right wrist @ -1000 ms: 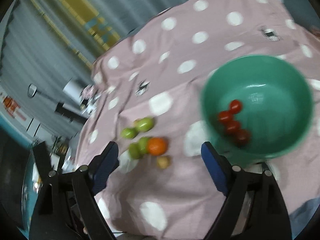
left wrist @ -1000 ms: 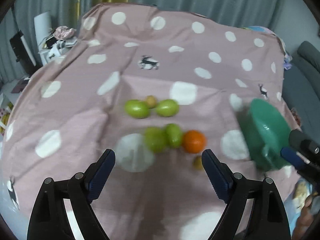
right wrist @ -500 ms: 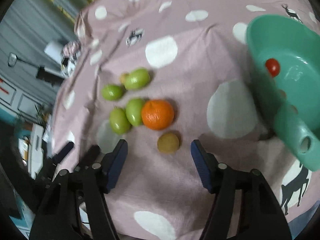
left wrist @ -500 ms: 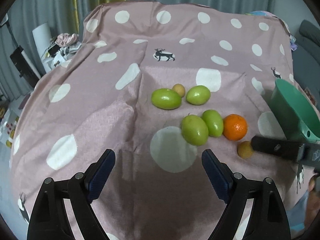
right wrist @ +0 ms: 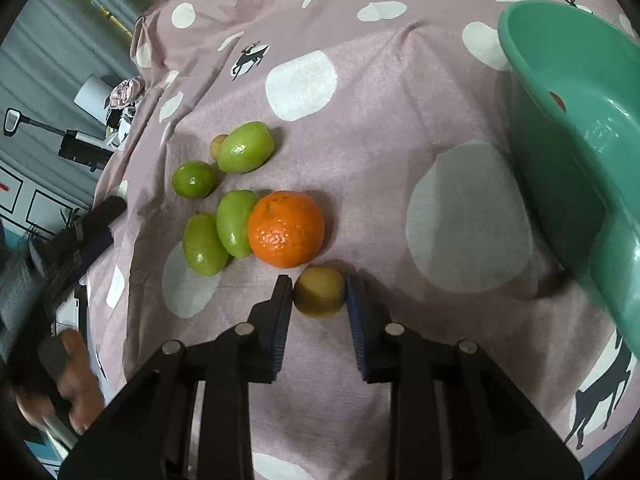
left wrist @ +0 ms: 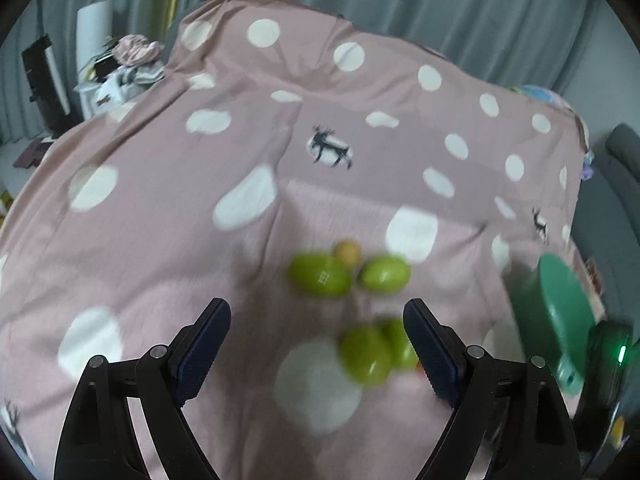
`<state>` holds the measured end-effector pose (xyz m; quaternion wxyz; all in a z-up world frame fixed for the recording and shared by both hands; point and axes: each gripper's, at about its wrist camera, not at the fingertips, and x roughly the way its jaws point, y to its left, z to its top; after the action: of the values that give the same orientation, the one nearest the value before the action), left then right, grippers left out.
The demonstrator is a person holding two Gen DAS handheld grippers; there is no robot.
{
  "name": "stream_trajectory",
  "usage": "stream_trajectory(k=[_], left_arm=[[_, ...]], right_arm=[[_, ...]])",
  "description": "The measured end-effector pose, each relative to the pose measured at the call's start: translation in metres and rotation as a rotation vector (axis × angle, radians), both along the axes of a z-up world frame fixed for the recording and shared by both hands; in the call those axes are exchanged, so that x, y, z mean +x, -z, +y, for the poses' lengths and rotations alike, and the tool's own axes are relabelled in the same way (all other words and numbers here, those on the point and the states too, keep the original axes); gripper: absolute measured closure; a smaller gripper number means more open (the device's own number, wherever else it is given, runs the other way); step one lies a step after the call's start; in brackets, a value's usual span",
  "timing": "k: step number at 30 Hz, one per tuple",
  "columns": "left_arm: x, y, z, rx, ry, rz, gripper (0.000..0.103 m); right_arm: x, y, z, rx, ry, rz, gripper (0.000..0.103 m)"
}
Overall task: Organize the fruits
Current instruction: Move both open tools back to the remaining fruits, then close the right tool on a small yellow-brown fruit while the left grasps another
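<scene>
My right gripper (right wrist: 319, 294) is low over the pink dotted cloth (right wrist: 360, 128). Its jaws are closing and the pads touch both sides of a small yellow-brown fruit (right wrist: 319, 297). Just beyond it lie an orange (right wrist: 285, 229) and several green fruits (right wrist: 236, 222), with a small tan fruit (right wrist: 218, 146) behind them. The green bowl (right wrist: 560, 128) stands at the right with a red tomato (right wrist: 557, 101) inside. My left gripper (left wrist: 316, 320) hangs open above the cloth, holding nothing. Blurred green fruits (left wrist: 366, 356) lie by its right finger.
The bowl (left wrist: 556, 312) sits at the cloth's right edge in the left wrist view. A person's hand (right wrist: 68, 380) holds the other gripper at the lower left of the right wrist view. Clutter (left wrist: 128, 60) and curtains lie beyond the far cloth edge.
My right gripper came down from over the bowl to the cloth and closed around the small yellow-brown fruit. My left gripper shifted sideways, staying open; the green fruits now sit by its right finger.
</scene>
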<state>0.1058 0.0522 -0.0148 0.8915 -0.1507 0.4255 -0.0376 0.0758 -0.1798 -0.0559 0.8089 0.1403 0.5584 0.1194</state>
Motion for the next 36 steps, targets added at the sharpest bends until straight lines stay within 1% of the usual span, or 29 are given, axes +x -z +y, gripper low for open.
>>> stream_trajectory(k=[1,2,3,5,6,7,8,9,11,12,14,15,17,19,20,21,22,23,24,28,29,30,31,32,33,36], left_arm=[[0.011,0.001,-0.001,-0.018,0.021,0.026,0.015],[0.022,0.006,0.000,-0.050,0.037,0.075,0.015],[0.036,0.017,0.002,-0.104,0.035,0.168,0.015],[0.058,0.042,0.006,-0.208,0.018,0.308,0.015],[0.065,0.050,0.007,-0.222,-0.005,0.334,0.017],[0.068,0.050,0.007,-0.202,-0.033,0.310,0.020],[0.067,0.046,0.005,-0.176,-0.049,0.267,0.021],[0.067,0.041,0.002,-0.151,-0.062,0.228,0.021],[0.070,0.030,-0.003,-0.107,-0.085,0.175,0.021],[0.075,0.028,-0.005,-0.075,-0.079,0.178,0.021],[0.086,0.031,-0.010,-0.027,-0.038,0.236,0.021],[0.091,0.032,-0.011,-0.033,-0.017,0.257,0.021],[0.093,0.035,-0.010,-0.052,-0.003,0.257,0.021],[0.098,0.037,-0.008,-0.029,-0.017,0.268,0.027],[0.100,0.038,-0.009,-0.036,-0.011,0.273,0.030],[0.103,0.040,-0.009,-0.058,0.007,0.285,0.031],[0.106,0.042,-0.010,-0.058,0.019,0.300,0.031],[0.109,0.045,-0.013,-0.044,0.031,0.322,0.033],[0.112,0.045,-0.017,-0.036,0.026,0.319,0.036],[0.119,0.052,-0.025,-0.001,0.031,0.346,0.037],[0.119,0.052,-0.028,0.025,0.040,0.344,0.038],[0.119,0.052,-0.032,0.064,0.050,0.348,0.046],[0.120,0.052,-0.036,0.109,0.059,0.357,0.049],[0.119,0.052,-0.042,0.167,0.076,0.361,0.054],[0.120,0.051,-0.044,0.174,0.093,0.364,0.058],[0.123,0.051,-0.050,0.205,0.110,0.366,0.066]], right_arm=[[-0.001,0.000,0.001,0.007,0.001,0.002,0.075],[-0.001,0.000,0.000,0.015,0.005,0.004,0.075],[-0.001,0.001,-0.001,0.020,0.007,0.005,0.075],[0.000,0.001,-0.002,0.034,0.014,0.002,0.075],[0.000,0.002,-0.002,0.037,0.012,-0.002,0.076],[0.000,0.002,-0.002,0.039,0.010,-0.005,0.076],[0.000,0.002,-0.002,0.042,0.006,-0.007,0.076],[-0.001,0.002,-0.004,0.053,0.006,-0.007,0.076],[-0.003,0.004,-0.010,0.086,0.011,-0.003,0.076],[-0.004,0.005,-0.013,0.100,0.014,-0.002,0.076],[-0.004,0.005,-0.016,0.124,0.028,0.002,0.076],[-0.005,0.005,-0.017,0.126,0.032,0.004,0.076],[-0.006,0.005,-0.015,0.115,0.034,0.005,0.076],[-0.006,0.004,-0.012,0.108,0.036,0.003,0.076],[-0.006,0.004,-0.012,0.112,0.038,0.001,0.076],[-0.005,0.004,-0.012,0.115,0.037,0.000,0.076],[-0.005,0.005,-0.015,0.120,0.033,0.000,0.076],[-0.005,0.005,-0.016,0.126,0.031,0.001,0.076],[-0.005,0.005,-0.017,0.131,0.031,0.004,0.076],[-0.004,0.005,-0.019,0.143,0.030,0.006,0.076],[-0.004,0.005,-0.019,0.141,0.030,0.004,0.076],[-0.004,0.005,-0.019,0.138,0.029,0.002,0.076],[-0.005,0.005,-0.018,0.136,0.028,0.000,0.076],[-0.005,0.005,-0.018,0.135,0.029,0.001,0.076],[-0.004,0.005,-0.018,0.135,0.030,0.003,0.075],[-0.005,0.004,-0.018,0.130,0.033,0.001,0.076]])
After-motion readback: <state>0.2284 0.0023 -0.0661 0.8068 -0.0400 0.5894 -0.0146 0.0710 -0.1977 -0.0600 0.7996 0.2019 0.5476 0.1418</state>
